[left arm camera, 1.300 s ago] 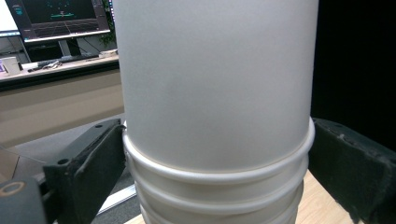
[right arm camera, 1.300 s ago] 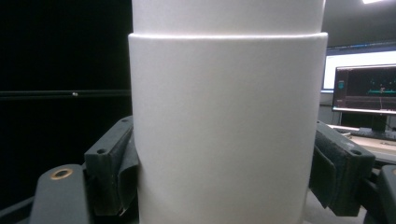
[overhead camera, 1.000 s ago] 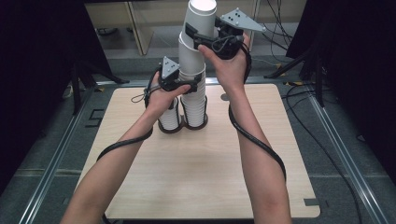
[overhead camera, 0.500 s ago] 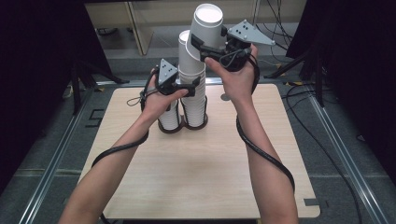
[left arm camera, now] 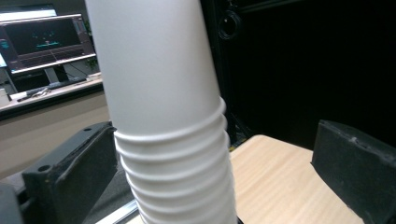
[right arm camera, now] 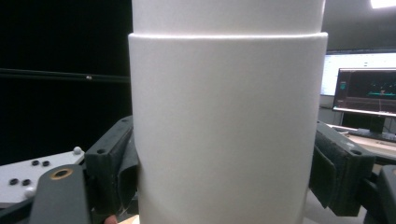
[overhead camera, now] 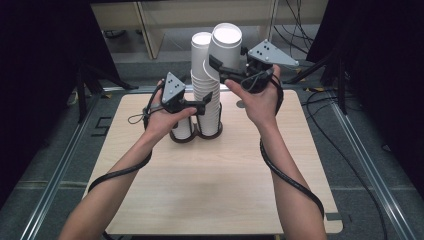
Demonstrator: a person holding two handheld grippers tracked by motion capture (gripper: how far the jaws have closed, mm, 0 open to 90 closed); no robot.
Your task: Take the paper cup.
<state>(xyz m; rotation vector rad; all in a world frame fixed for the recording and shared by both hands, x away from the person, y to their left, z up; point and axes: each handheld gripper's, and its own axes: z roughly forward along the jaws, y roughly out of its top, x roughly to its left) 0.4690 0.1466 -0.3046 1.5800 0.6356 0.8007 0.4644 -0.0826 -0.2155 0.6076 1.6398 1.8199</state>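
**A:** White paper, all of it — a tall stack of cups (overhead camera: 205, 90) stood in a black two-ring holder (overhead camera: 196, 134) near the middle of the pale wooden table (overhead camera: 220, 185). A shorter cup (overhead camera: 182, 127) sat in the holder's left ring, just beside the stack.

**B:** And the right gripper (overhead camera: 225, 70)?

**A:** It was held up above the table, beside the top of the stack, with its jaws closed on a separate cup (overhead camera: 226, 50). That cup leaned a little toward the stack, its open mouth facing up, and looked to be touching the upper cups. In the right gripper view the cup (right arm camera: 226, 126) sat squarely between both pads, which pressed against its wall on either side.

**B:** The left gripper (overhead camera: 206, 103)?

**A:** Lower down, reaching in from the left at the stack's ribbed middle. In the left gripper view the rolled rims of the stack (left arm camera: 175, 158) stood between the jaws. The near jaw lay close against them; the far jaw stood well apart, with bare table showing in the gap. So the jaws were wide, straddling the stack without clamping it.

**B:** Was the near jaw touching?

**A:** I could not tell; it was close at most.

**B:** The hands?

**A:** The left hand (overhead camera: 162, 117) sat low by the holder, the right hand (overhead camera: 257, 97) higher, with cables trailing back along both forearms.
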